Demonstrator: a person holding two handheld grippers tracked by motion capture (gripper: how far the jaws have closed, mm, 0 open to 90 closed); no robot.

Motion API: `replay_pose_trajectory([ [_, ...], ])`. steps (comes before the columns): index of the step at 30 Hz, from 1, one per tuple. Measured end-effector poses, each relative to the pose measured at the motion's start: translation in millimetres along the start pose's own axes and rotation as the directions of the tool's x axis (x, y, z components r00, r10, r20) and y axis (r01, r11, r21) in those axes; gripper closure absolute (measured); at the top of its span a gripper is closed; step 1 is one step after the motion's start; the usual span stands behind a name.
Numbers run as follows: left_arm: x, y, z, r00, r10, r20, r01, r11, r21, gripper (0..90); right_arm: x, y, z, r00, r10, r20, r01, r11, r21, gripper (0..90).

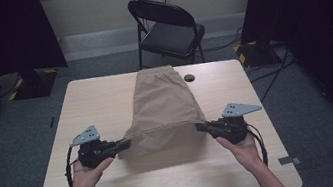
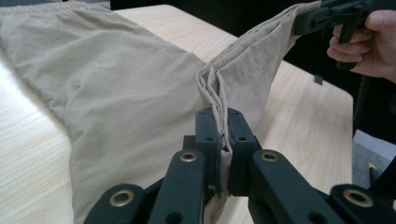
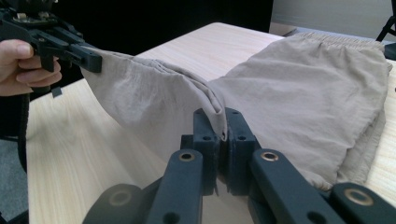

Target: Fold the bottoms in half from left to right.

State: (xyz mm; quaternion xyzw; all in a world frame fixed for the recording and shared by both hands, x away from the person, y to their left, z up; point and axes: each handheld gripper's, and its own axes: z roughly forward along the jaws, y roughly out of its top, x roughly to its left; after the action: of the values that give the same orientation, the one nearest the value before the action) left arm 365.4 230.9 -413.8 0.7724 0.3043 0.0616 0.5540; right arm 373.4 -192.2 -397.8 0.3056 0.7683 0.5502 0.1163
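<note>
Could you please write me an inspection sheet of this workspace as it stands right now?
Surface: light wooden table with a small dark round cable hole near its far edge.
Job's things: beige fabric shorts, waistband flat at the far edge, near hem lifted and stretched between the grippers.
Clutter: nothing seen.
Grippers: left gripper and right gripper each clamp a hem corner.
Cables: black cable trails from the left gripper; floor cables lie at the right.
Surroundings: black folding chair beyond the table, grey carpet, dark curtains at both sides.
</note>
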Motion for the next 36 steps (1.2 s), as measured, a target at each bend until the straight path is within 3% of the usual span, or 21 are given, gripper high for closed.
replay_pose_trajectory([
  [5,-4.0,4.1,-7.5,1.0,-0.002,0.005,0.002,0.9993,-0.038,86.3,3.7,8.1,-6.1,0.9999,-0.013,0.002,0.013,1.0,-0.019,85.6],
  [14,-12.5,9.8,-15.8,0.9998,0.015,0.011,-0.015,0.9989,-0.045,86.3,9.3,18.4,-14.8,0.9997,-0.024,0.0,0.024,0.999,-0.038,85.6],
  [24,-25.0,32.1,-29.6,0.9976,0.07,0.002,-0.069,0.9942,-0.083,86.3,17.0,33.7,-29.1,0.9984,-0.057,-0.002,0.057,0.995,-0.08,85.6],
  [36,-40.2,54.0,-44.2,0.9955,0.095,-0.008,-0.095,0.9875,-0.126,86.3,26.1,51.8,-42.2,0.9959,-0.09,-0.005,0.089,0.987,-0.131,85.6],
])
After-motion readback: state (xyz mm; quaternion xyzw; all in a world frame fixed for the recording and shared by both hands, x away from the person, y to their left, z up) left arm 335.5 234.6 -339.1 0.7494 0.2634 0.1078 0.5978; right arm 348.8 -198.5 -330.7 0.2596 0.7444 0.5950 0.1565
